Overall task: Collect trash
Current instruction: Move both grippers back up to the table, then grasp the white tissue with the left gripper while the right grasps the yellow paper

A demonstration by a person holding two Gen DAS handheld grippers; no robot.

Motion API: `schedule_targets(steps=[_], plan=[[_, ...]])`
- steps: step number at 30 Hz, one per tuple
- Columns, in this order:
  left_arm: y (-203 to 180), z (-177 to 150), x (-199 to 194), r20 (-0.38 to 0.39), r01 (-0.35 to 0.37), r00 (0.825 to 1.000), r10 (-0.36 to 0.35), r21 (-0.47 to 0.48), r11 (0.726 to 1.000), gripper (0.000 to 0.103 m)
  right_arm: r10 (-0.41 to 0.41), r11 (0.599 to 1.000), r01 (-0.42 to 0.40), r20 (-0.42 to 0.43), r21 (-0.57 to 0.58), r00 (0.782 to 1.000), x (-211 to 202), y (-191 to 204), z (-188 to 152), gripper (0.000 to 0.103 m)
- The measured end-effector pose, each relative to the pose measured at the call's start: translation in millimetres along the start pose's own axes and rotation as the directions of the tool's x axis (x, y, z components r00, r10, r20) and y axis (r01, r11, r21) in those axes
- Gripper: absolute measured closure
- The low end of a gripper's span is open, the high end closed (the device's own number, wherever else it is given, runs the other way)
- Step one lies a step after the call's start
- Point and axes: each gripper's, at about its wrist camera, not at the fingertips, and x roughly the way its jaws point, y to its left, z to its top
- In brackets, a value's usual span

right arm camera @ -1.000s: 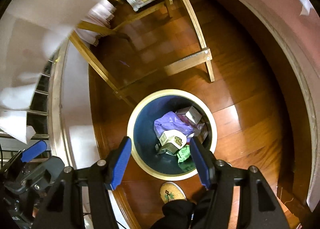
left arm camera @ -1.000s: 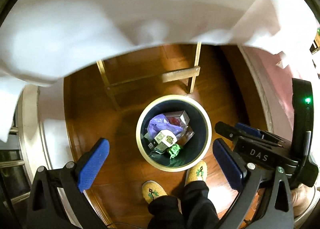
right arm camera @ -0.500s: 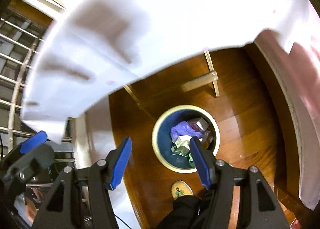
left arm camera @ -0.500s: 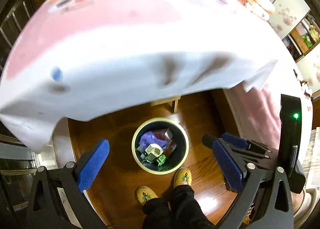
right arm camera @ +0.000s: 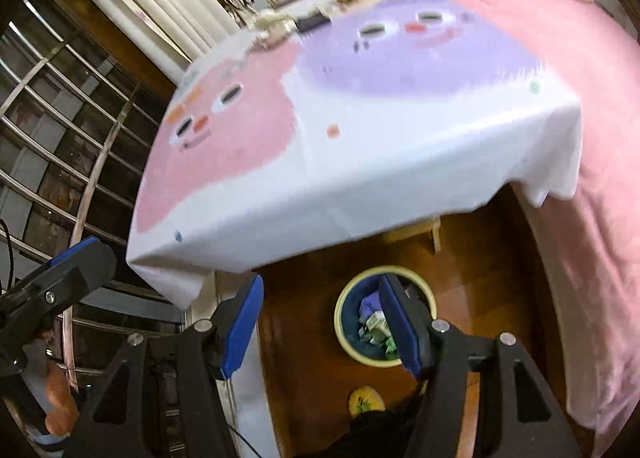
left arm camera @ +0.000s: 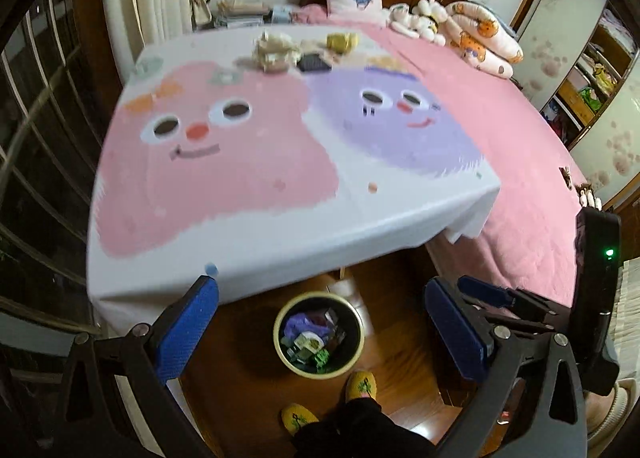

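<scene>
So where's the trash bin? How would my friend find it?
Look for the table with the big cartoon-face tablecloth beside the pink bed. On the wooden floor just below its near edge, by two yellow slippers, stands the trash bin. It is the only round thing there, with a cream rim, dark inside, and holding a purple bag and small boxes.

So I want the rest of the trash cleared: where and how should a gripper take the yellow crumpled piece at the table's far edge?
Probably from above, jaws straddling the yellow crumpled piece across its narrower width. It sits as a low lump on the tablecloth with open cloth in front, so a downward approach looks clear. Blur hides its exact shape. The left gripper is open and empty.
</scene>
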Motion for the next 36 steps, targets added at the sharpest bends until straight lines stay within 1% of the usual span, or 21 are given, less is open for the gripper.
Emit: schedule_targets(steps=[4, 10, 14, 15, 18, 20, 23, 26, 27, 28, 29, 30, 31, 33, 34, 35, 36], plan=[[2, 18, -20, 0.058, -0.041, 0.997, 0.041, -0.004, 0.999, 0.001, -0.007, 0.999, 0.008, 0.049, -0.033, 0.999, -21, 13, 22, 0.043], [9, 52, -33, 0.092, -0.065, 0.993, 0.067, -0.03, 0.997, 0.001, -0.016, 0.995, 0.026, 0.112, -0.094, 0.994, -38, 28, 58, 0.043], [16, 78, -30, 0.105, -0.085, 0.99, 0.09, -0.053, 0.995, 0.001, -0.021, 0.992, 0.039, 0.145, -0.123, 0.989, -39, 32, 88, 0.043], [17, 84, -28, 0.108, -0.09, 0.989, 0.097, -0.063, 0.994, 0.001, -0.023, 0.991, 0.043, 0.153, -0.13, 0.988, -36, 31, 100, 0.043], [24, 113, -19, 0.112, -0.099, 0.987, 0.112, -0.115, 0.988, 0.001, -0.045, 0.988, 0.069, 0.171, -0.138, 0.984, -31, 24, 130, 0.043], [30, 134, -8, 0.113, -0.097, 0.987, 0.116, -0.166, 0.981, 0.001, -0.062, 0.985, 0.091, 0.188, -0.149, 0.98, -23, 16, 160, 0.043], [36, 168, 13, 0.109, -0.092, 0.986, 0.122, -0.246, 0.965, 0.001, -0.045, 0.984, 0.077, 0.192, -0.162, 0.98, -9, 2, 200, 0.043], [38, 205, 39, 0.093, -0.123, 0.983, 0.16, -0.316, 0.941, 0.001, -0.008, 0.978, 0.038, 0.146, -0.204, 0.989, 15, -14, 254, 0.043], [38, 215, 48, 0.082, -0.133, 0.982, 0.17, -0.336, 0.932, 0.001, -0.008, 0.976, 0.037, 0.135, -0.213, 0.991, 20, -17, 264, 0.043], [38, 231, 62, 0.066, -0.139, 0.982, 0.174, -0.365, 0.921, 0.001, -0.001, 0.973, 0.027, 0.116, -0.228, 0.993, 29, -23, 284, 0.043], [39, 241, 71, 0.055, -0.143, 0.983, 0.177, -0.382, 0.913, 0.001, 0.007, 0.971, 0.018, 0.105, -0.237, 0.994, 33, -27, 295, 0.043], [39, 250, 79, 0.046, -0.148, 0.983, 0.18, -0.396, 0.906, 0.001, 0.014, 0.967, 0.009, 0.091, -0.254, 0.996, 42, -33, 313, 0.043], [39, 265, 95, 0.036, -0.153, 0.982, 0.184, -0.413, 0.898, 0.001, 0.014, 0.964, 0.009, 0.084, -0.267, 0.996, 49, -37, 326, 0.043], [40, 284, 116, 0.01, -0.169, 0.981, 0.192, -0.431, 0.887, 0.001, 0.012, 0.957, 0.01, 0.071, -0.289, 0.997, 64, -45, 354, 0.044], [42, 297, 133, -0.007, -0.176, 0.981, 0.193, -0.44, 0.881, 0.001, 0.013, 0.956, 0.007, 0.065, -0.294, 0.998, 70, -49, 365, 0.045], [43, 306, 144, -0.021, -0.181, 0.981, 0.192, -0.445, 0.877, 0.001, 0.019, 0.955, -0.001, 0.056, -0.297, 0.998, 80, -54, 381, 0.046], [46, 313, 156, -0.039, -0.189, 0.98, 0.193, -0.452, 0.871, 0.001, 0.018, 0.955, -0.002, 0.053, -0.296, 0.998, 85, -57, 389, 0.046]])
